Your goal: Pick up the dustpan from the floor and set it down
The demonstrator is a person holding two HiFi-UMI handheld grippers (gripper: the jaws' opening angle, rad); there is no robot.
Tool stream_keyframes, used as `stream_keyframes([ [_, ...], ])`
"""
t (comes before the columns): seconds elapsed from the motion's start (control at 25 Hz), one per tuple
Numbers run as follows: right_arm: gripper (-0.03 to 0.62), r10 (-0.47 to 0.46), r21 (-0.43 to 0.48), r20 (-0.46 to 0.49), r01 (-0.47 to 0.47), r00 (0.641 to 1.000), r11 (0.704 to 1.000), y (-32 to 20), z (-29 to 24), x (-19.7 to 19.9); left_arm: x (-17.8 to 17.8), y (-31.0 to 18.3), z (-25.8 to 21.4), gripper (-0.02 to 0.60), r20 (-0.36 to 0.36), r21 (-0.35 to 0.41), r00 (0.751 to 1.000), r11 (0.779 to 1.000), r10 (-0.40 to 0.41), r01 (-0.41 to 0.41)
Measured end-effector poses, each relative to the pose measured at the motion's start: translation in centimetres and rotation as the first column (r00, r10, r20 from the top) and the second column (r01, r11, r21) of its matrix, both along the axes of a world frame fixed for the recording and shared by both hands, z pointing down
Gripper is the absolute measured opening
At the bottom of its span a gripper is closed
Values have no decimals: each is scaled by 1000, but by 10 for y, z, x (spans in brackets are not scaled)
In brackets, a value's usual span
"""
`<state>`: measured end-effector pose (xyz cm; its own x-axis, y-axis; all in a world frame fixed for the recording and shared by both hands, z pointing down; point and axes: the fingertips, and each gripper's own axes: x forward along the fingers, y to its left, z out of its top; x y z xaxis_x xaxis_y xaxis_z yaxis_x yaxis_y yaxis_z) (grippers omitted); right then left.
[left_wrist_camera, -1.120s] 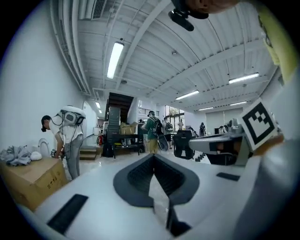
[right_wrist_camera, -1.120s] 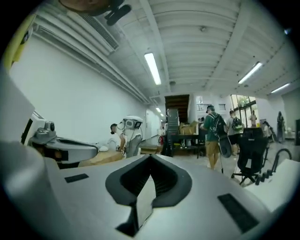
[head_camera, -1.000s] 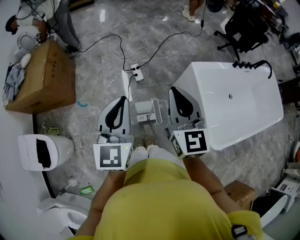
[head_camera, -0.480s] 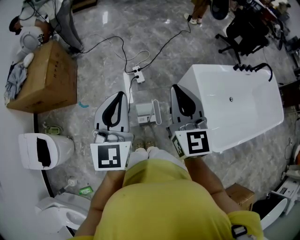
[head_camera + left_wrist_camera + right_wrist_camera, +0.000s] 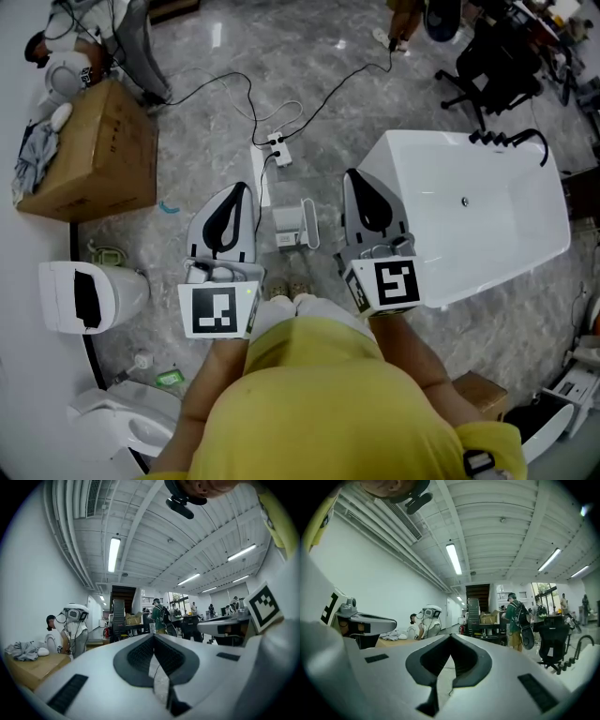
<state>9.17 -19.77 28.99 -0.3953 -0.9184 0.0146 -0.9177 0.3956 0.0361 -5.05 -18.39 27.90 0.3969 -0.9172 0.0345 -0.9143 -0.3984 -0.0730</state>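
Dustpan (image 5: pixel 292 225), white and grey, lies on the grey marble floor (image 5: pixel 187 131), seen from above in the head view; it sits between the two claws and below them, just ahead of the person's feet, touched by neither. The left claw (image 5: pixel 246 187) is held level to the dustpan's left; its jaws are together at the tips with nothing between them, as the left gripper view shows (image 5: pixel 153 635). The right claw (image 5: pixel 352 174) is held level to the dustpan's right; its jaws are likewise closed and empty in the right gripper view (image 5: pixel 451 634). A white bathtub (image 5: pixel 487 216) stands on the floor just right of the right claw; a cardboard box (image 5: pixel 94 159) stands well to the left; a white power strip (image 5: pixel 275 147) with black cables lies beyond the dustpan; a white toilet (image 5: pixel 84 295) sits at the lower left; the person's yellow shirt (image 5: pixel 319 403) fills the bottom of the head view.
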Motion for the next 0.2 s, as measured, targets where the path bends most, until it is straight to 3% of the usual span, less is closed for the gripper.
stream_keyframes([
  [0.2,9,-14,-7,6,14,1000,1000,1,5,6,4,2,3,3,20,15,1000,1000,-12,12],
])
